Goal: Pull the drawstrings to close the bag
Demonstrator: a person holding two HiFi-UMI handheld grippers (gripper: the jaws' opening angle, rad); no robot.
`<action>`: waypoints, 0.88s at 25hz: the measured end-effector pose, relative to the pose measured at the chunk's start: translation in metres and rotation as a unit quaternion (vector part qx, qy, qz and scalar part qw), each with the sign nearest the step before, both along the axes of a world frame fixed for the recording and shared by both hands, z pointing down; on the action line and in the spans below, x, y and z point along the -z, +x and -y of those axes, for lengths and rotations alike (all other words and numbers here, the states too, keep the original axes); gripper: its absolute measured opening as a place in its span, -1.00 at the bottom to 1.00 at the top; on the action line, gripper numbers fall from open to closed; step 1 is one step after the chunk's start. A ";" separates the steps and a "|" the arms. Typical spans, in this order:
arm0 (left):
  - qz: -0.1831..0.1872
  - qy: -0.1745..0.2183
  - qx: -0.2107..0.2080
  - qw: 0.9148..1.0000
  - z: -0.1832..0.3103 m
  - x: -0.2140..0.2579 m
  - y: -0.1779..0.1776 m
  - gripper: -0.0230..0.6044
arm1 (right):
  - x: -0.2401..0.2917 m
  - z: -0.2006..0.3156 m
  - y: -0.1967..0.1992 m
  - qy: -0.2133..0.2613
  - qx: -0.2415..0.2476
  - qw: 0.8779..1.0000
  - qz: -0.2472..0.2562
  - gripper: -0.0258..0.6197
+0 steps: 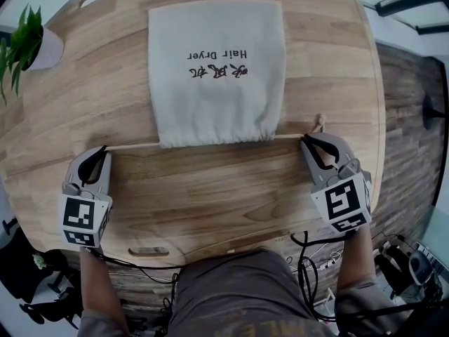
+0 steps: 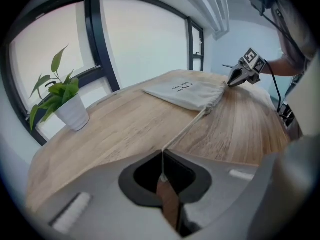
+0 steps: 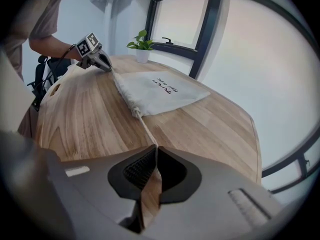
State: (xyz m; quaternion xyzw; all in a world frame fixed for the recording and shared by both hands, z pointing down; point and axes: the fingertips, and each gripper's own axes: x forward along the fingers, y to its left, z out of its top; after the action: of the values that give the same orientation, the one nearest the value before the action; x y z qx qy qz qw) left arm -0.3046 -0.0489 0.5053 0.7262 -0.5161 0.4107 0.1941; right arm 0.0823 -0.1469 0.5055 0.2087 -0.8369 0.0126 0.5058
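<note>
- Cream cloth bag (image 1: 214, 69): one, flat on the wooden table (image 1: 210, 195), mouth gathered.
- Drawstrings: two, both taut.
- Left gripper (image 1: 104, 149) clamped on left drawstring (image 1: 133, 146); right gripper (image 1: 304, 140) clamped on right drawstring (image 1: 287, 137).
- One potted plant (image 1: 24, 37), far left.

The bag (image 1: 216, 69) is matt off-white woven cloth, puckered along its near edge, with a thin pale cord drawstring (image 1: 133, 146). The desk (image 1: 210, 195) is light wood planks, grain showing, soft satin sheen. The left tool (image 1: 104, 149) and right tool (image 1: 304, 140) look like matt grey plastic with black ribbed pads (image 3: 141, 169), and the far-left pot (image 1: 50, 48) is smooth white.
</note>
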 end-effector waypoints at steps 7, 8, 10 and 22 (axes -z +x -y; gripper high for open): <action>0.002 0.007 0.027 1.000 0.004 0.002 -0.006 -0.89 | -0.001 0.006 0.008 0.003 -0.024 1.000 0.004 -0.79; 0.004 0.010 0.023 1.000 0.004 0.000 -0.003 -0.89 | -0.002 0.006 0.009 0.000 -0.033 0.999 0.009 -0.79; 0.009 0.017 0.006 1.000 0.001 -0.002 0.003 -0.88 | -0.004 0.005 0.009 -0.010 -0.051 0.998 0.021 -0.78; -0.043 0.015 -0.008 0.999 -0.043 0.028 0.055 -0.02 | 0.028 -0.023 0.000 -0.022 -0.034 0.996 0.074 -0.35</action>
State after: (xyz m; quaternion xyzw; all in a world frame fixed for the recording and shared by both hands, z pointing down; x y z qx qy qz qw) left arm -0.2495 -0.0054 0.4769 0.7503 -0.5070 0.3731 0.2021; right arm 0.0827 -0.1240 0.4771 0.2245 -0.8639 0.0641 0.4463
